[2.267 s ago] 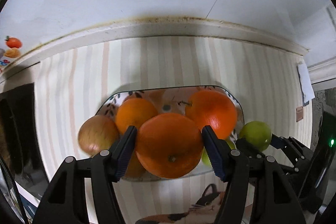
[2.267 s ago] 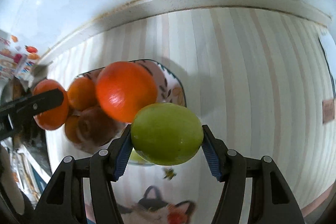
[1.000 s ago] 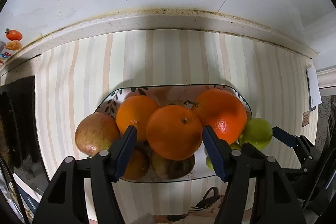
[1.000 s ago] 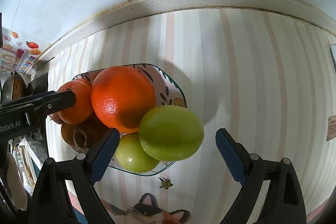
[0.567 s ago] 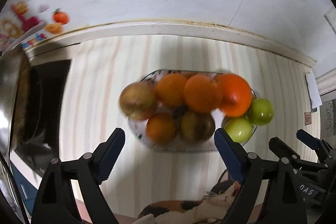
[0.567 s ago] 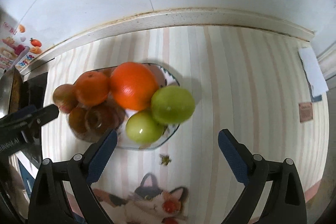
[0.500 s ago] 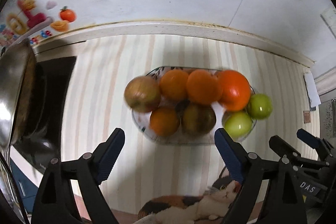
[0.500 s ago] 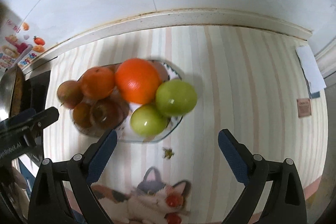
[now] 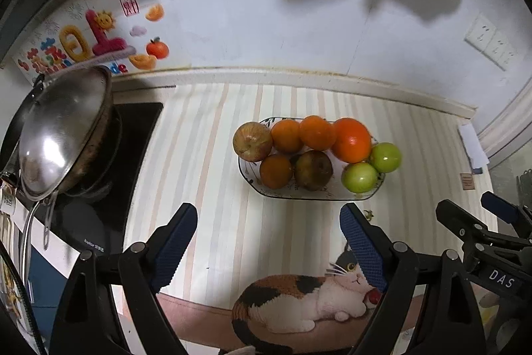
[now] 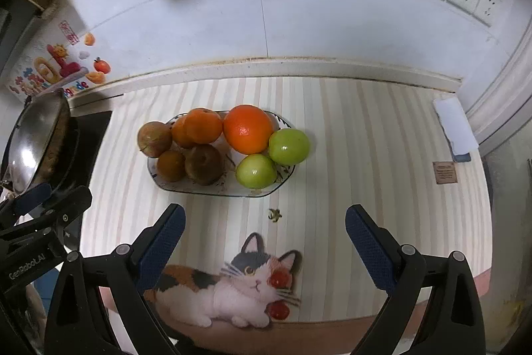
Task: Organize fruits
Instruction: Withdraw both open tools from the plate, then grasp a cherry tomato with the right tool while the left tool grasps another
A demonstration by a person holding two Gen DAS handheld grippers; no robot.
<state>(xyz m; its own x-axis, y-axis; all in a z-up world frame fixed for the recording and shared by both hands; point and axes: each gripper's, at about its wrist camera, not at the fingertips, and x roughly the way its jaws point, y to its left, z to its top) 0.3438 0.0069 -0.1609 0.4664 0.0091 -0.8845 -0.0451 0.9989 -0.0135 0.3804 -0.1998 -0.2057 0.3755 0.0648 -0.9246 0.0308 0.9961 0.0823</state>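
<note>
Open striped worktop (image 10: 365,155) lies between my wide-spread left gripper (image 9: 269,242) and right gripper (image 10: 262,242) and the fruit plate (image 10: 173,185), with nothing in the way. Right of the plate the surface runs clear to a white card (image 10: 455,128) by the wall. On the left, a steel wok (image 9: 63,135) on the dark stove (image 9: 133,128) blocks passage.

Black tool (image 9: 267,238) frames, blue ridged pads (image 10: 367,240), silver screws, white lettering
</note>
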